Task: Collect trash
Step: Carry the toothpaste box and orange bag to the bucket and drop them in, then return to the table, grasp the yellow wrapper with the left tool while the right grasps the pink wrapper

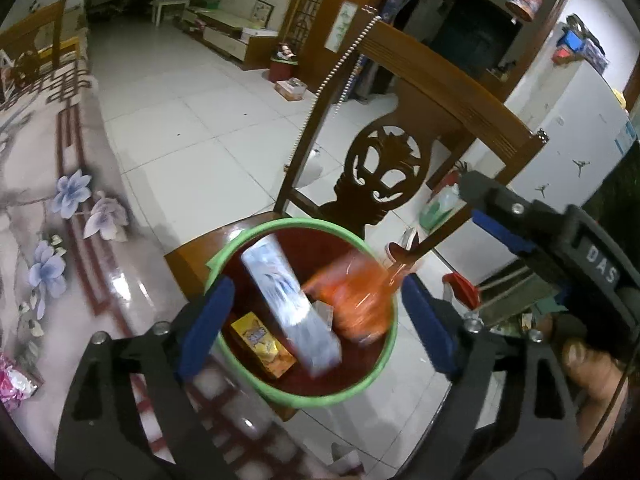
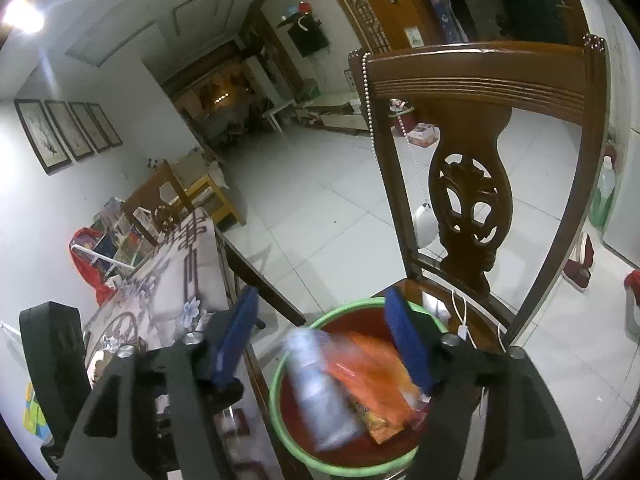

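Note:
A red bin with a green rim (image 1: pixel 304 224) stands on a wooden chair seat (image 1: pixel 188 256). Inside it lie a yellow box (image 1: pixel 260 340), a blurred white-and-blue box (image 1: pixel 288 300) and a blurred orange packet (image 1: pixel 356 296). My left gripper (image 1: pixel 316 296) hangs open over the bin, its blue pads clear of the trash. The right wrist view shows the same bin rim (image 2: pixel 344 306), white box (image 2: pixel 316 392) and orange packet (image 2: pixel 372 364) below my right gripper (image 2: pixel 322 304). It is open too, with nothing pressed between its pads. One of its fingers (image 1: pixel 500 232) shows at the right of the left wrist view.
The carved chair back (image 1: pixel 384 168) rises just behind the bin, with a bead string (image 1: pixel 340 68) hanging from it. A table with a floral cover (image 1: pixel 40 200) lies to the left and bears a pink wrapper (image 1: pixel 12 380). White cables (image 2: pixel 460 320) lie on the seat.

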### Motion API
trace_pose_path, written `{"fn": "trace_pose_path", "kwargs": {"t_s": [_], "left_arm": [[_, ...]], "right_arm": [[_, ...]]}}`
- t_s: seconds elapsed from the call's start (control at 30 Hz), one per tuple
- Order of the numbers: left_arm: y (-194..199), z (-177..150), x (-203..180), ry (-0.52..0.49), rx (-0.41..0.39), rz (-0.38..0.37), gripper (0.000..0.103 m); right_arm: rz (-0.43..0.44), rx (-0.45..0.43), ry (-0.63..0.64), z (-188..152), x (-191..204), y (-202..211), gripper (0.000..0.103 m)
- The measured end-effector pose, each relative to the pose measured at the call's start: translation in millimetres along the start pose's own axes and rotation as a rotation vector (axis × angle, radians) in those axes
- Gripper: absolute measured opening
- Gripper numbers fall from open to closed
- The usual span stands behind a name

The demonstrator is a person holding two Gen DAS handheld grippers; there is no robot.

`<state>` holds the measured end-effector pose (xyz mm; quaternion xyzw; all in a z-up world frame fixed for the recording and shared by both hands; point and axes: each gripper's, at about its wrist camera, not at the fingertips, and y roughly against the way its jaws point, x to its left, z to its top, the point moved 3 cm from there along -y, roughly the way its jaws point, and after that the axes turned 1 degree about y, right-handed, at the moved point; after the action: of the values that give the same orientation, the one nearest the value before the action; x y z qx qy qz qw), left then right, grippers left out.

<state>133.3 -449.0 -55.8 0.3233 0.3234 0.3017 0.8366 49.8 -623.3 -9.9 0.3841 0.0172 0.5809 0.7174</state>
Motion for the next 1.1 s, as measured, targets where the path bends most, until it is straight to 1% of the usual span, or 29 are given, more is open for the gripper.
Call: {"fn": "trace_pose_path", "kwargs": {"t_s": [0.03,0.07,0.1,0.17,0.27,0.3,0.33,0.47,0.53,0.63,0.73,0.87,0.93,1.03,1.1], "left_arm": [[3.1,-0.3,2.8,0.005,-0.005,0.001,0.091],[6.5,-0.7,5.3,0.007,-0.011,0.002,0.096],[10.1,-1.1,7.4,0.007,-0.018,0.005,0.098],[19.0,-3.2,12.9,0.008,-0.023,0.009,0.098],[27.2,-4.5,17.4,0.007,-0.023,0.041,0.098],[32.5,-6.0,21.0,0.003,-0.021,0.069,0.098],[36.1,-6.8,23.5,0.002,-0.024,0.080,0.098],[68.7,-11.4,38.7,0.013,-0.069,0.131,0.098],[85.1,-14.7,45.6,0.021,-0.098,0.157,0.098],[120.3,-24.4,59.9,0.041,-0.160,0.230,0.098],[151.1,-37.7,76.6,0.071,-0.195,0.284,0.098],[189.1,-57.3,104.4,0.115,-0.217,0.337,0.098],[205.4,-65.2,118.0,0.137,-0.224,0.357,0.098],[235.0,-83.5,145.9,0.179,-0.231,0.411,0.098],[248.2,-93.0,160.5,0.202,-0.232,0.429,0.098]], "right_arm": [[-0.001,-0.002,0.003,0.1,0.8,0.3,0.075],[-0.002,-0.003,0.007,0.1,2.1,0.6,0.079],[-0.001,-0.005,0.010,0.2,2.7,0.2,0.081],[-0.005,-0.011,0.019,0.0,5.3,1.5,0.088],[-0.010,-0.015,0.034,-0.6,10.4,1.5,0.093],[-0.010,-0.013,0.040,-1.0,12.3,0.9,0.094],[-0.012,-0.010,0.049,-1.8,14.9,0.4,0.095],[-0.032,-0.009,0.108,-4.4,29.9,0.0,0.096],[-0.023,-0.001,0.118,-7.5,36.4,-0.8,0.096],[0.024,0.022,0.124,-13.0,55.0,-3.7,0.096],[0.071,0.038,0.167,-18.6,83.3,-7.7,0.096],[0.142,0.077,0.224,-29.5,126.8,-16.4,0.096],[0.161,0.088,0.255,-34.5,145.8,-19.2,0.096],[0.190,0.102,0.295,-44.8,173.2,-22.7,0.096],[0.209,0.115,0.322,-51.9,191.2,-25.4,0.096]]}}
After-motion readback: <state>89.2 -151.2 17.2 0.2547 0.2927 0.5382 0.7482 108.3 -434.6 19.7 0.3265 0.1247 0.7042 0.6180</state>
